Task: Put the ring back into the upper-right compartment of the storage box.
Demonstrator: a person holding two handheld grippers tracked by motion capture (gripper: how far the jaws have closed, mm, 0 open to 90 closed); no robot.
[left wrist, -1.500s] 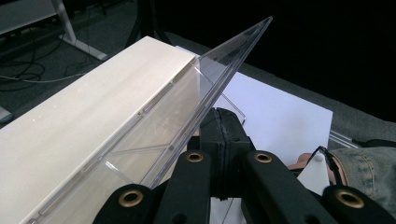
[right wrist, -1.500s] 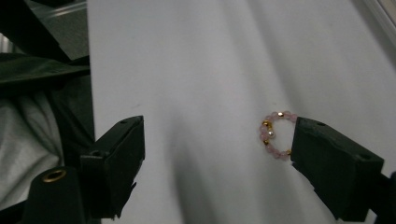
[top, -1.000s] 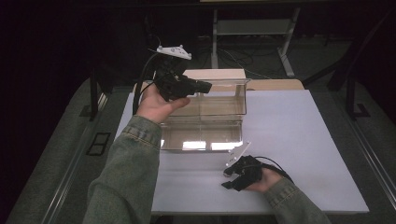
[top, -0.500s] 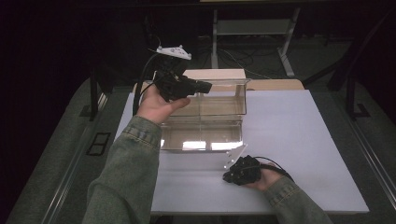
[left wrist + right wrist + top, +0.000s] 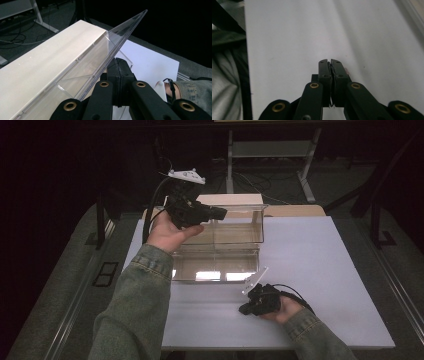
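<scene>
Left tongs (image 5: 221,213) first: they're squeezed all the way shut, and in the left gripper view the jaws look clamped on the lower edge of a tilted see-through plastic panel (image 5: 113,43), which I read as the lid or flap of the clear rectangular plastic box (image 5: 217,270). The box sits on the white table top (image 5: 330,265) at roughly 11 o'clock from the table's middle, with a long cream-coloured slab (image 5: 230,199) along its far side at 12 o'clock, and the left tongs are up at its 10 o'clock corner. The right tongs (image 5: 243,309) are down at about 6 o'clock, well apart from the box, resting low on the table with the jaws pressed together. In the right gripper view (image 5: 329,62) there's maybe a thin dark sliver in the seam, but I honestly can't tell if they've got hold of anything. My guess on progress is that the box is being held open and that's the only bit done. I can't see anything inside it, so whatever goes in or comes out hasn't been dealt with yet, and neither has closing the panel.
</scene>
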